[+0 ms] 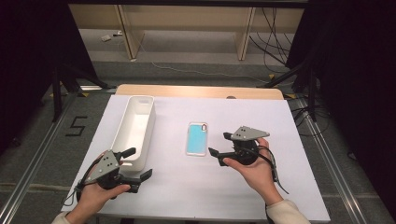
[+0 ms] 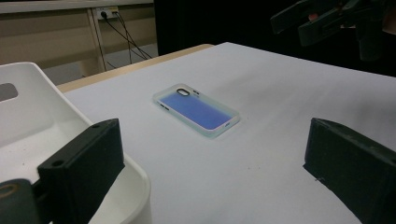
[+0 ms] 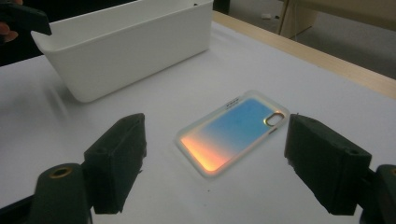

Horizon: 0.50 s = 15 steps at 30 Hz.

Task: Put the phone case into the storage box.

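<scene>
A phone case (image 1: 197, 138) lies flat on the white counter (image 1: 261, 186), just ahead of the right gripper (image 1: 219, 148), whose jaws are spread wide and hold nothing; in the right gripper view the case (image 3: 234, 131) sits between those jaws, untouched. The left gripper (image 1: 138, 164) is released too, its jaws wide apart beside the near end of a long white bin (image 1: 135, 128), with the case (image 2: 196, 109) farther ahead.

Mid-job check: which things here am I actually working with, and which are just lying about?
Likely in play:
- translucent iridescent blue phone case, flat on the white sheet
- long white plastic bin, empty
- right tool, open, nearest the case
- left tool, open, by the bin

Lying about:
- black cables on the floor
- wooden table edge
</scene>
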Available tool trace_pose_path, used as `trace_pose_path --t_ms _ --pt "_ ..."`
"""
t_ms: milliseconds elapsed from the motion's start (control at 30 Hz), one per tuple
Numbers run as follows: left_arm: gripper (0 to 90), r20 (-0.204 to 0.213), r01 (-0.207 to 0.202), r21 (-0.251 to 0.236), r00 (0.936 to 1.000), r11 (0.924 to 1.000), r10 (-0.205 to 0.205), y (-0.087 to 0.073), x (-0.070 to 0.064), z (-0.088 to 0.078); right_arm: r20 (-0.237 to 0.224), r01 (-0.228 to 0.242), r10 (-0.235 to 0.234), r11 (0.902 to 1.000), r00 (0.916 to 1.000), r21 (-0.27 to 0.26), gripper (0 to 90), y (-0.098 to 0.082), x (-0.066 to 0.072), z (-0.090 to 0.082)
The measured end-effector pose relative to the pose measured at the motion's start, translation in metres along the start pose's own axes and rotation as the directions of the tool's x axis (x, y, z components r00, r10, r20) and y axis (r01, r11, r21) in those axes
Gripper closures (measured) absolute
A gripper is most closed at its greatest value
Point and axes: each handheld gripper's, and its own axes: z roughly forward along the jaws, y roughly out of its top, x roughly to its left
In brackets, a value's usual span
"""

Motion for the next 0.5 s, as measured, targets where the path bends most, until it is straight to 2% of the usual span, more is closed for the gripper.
trace_pose_path --t_ms 133,267,367,467,500 --pt "4.0 -0.002 0.001 -0.001 1.0 1.0 -0.001 0.0 0.0 0.0 0.011 0.009 -0.008 0.9999 0.9999 -0.007 21.1 -0.001 0.002 -0.004" --pt "4.0 0.0 0.0 0.002 1.0 1.0 0.0 0.0 -0.001 0.0 0.013 0.022 -0.023 0.9995 0.9997 0.021 21.3 -0.001 0.003 -0.002" --pt "4.0 -0.001 0.002 0.001 1.0 1.0 -0.002 0.0 -0.001 0.0 -0.001 0.06 -0.06 0.9966 0.9982 0.057 23.5 0.002 0.004 0.003" --pt "4.0 0.007 0.004 -0.005 1.0 1.0 -0.004 0.0 0.0 0.001 -0.009 0.105 -0.104 0.9886 0.9945 0.108 23.9 0.006 0.005 0.009" --pt "4.0 0.007 0.004 -0.004 1.0 1.0 -0.004 0.0 0.0 0.001 -0.018 0.106 -0.104 0.9866 0.9944 0.124 24.1 0.007 0.005 0.01"
